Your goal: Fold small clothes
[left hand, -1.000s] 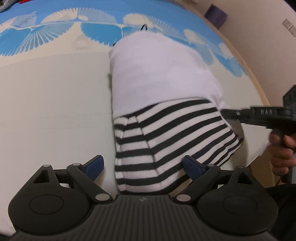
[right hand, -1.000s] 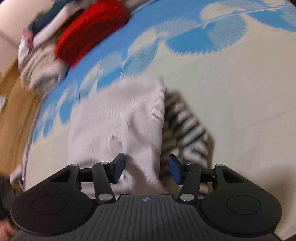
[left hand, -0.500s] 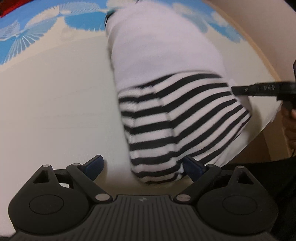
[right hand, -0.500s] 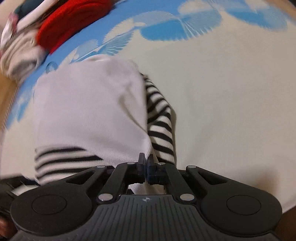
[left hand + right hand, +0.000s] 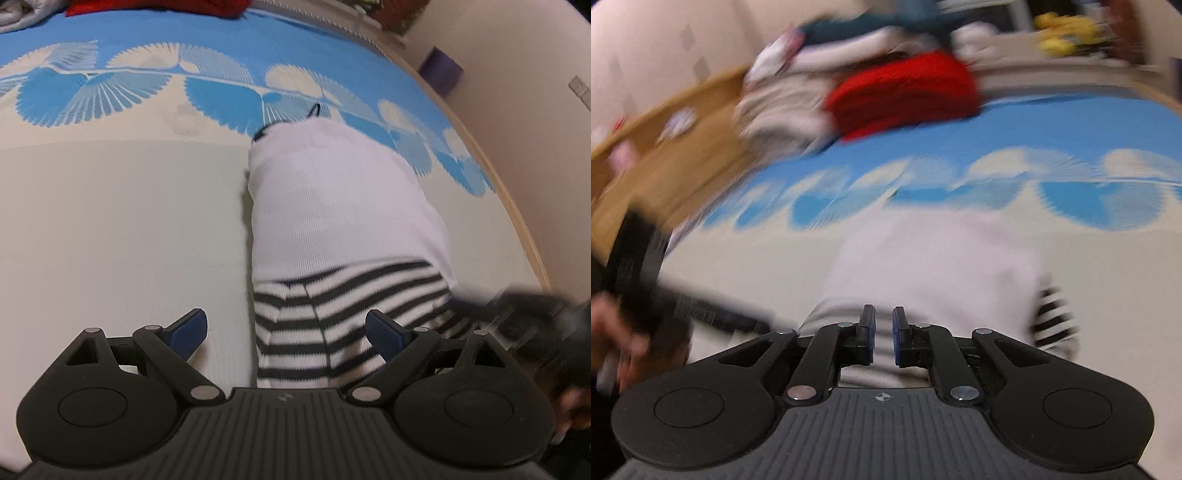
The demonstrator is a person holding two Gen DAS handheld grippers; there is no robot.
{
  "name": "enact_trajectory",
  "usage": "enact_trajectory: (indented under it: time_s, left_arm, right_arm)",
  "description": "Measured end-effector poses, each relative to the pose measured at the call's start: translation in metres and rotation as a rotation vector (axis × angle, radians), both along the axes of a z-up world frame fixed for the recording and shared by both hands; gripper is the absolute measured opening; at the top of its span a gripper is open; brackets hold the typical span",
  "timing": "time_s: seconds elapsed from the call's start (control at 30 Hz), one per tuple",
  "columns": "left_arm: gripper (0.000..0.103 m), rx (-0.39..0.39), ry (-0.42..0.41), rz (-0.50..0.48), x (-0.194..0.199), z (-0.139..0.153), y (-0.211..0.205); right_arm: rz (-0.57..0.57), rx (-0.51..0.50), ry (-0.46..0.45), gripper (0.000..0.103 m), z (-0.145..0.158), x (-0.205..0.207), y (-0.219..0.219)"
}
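1 folded white garment (image 5: 343, 206) with a black-striped near end lies on the blue-and-cream bedspread (image 5: 122, 221), its near edge hidden behind the wide-open, empty left gripper (image 5: 286, 332), while the right gripper (image 5: 880, 330), opening a narrow gap above the stripes, shows only blur beyond.

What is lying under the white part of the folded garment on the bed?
Black-and-white striped fabric shows below the white fabric and beside it in the right wrist view. How far it continues underneath is covered.

Ribbed knit garment (image 5: 343, 221) on matt woven mat (image 5: 122, 229).
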State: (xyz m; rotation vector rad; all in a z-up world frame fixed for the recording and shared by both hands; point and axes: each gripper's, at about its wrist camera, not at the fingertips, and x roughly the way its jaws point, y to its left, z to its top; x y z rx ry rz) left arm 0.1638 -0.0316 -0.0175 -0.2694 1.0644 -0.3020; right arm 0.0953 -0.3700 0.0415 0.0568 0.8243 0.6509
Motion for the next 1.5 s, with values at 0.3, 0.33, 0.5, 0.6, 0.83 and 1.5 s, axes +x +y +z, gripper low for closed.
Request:
enact_trajectory:
  time_s: [0.3,0.33,0.5,0.6,0.83,1.5]
  left_arm:
    - [0.095,-0.015,-0.012,0.029,0.01,0.004,0.006]
    - [0.095,-0.023,-0.013,0.03,0.012,0.005,0.007]
    - [0.095,-0.113,0.036,0.056,0.032,-0.001,0.014]
    - [0.095,-0.158,0.078,0.074,0.052,-0.009,0.017]
    - [0.096,-0.279,0.152,0.123,0.092,-0.036,0.022]
    - [0.046,-0.338,0.079,0.05,0.117,-0.041,-0.009]
  right_arm:
    - [0.035,-0.129,0.164,0.007,-0.019,0.01,-0.011]
    - [0.011,-0.114,0.131,0.011,-0.014,0.009,-0.016]
    - [-0.224,-0.187,0.253,0.023,-0.037,0.028,-0.055]
    - [-0.228,-0.334,0.369,0.024,-0.065,0.029,-0.065]
    - [-0.478,0.128,0.242,0.067,-0.016,0.036,-0.115]
    - [-0.477,0.123,0.415,0.015,-0.069,0.095,-0.072]
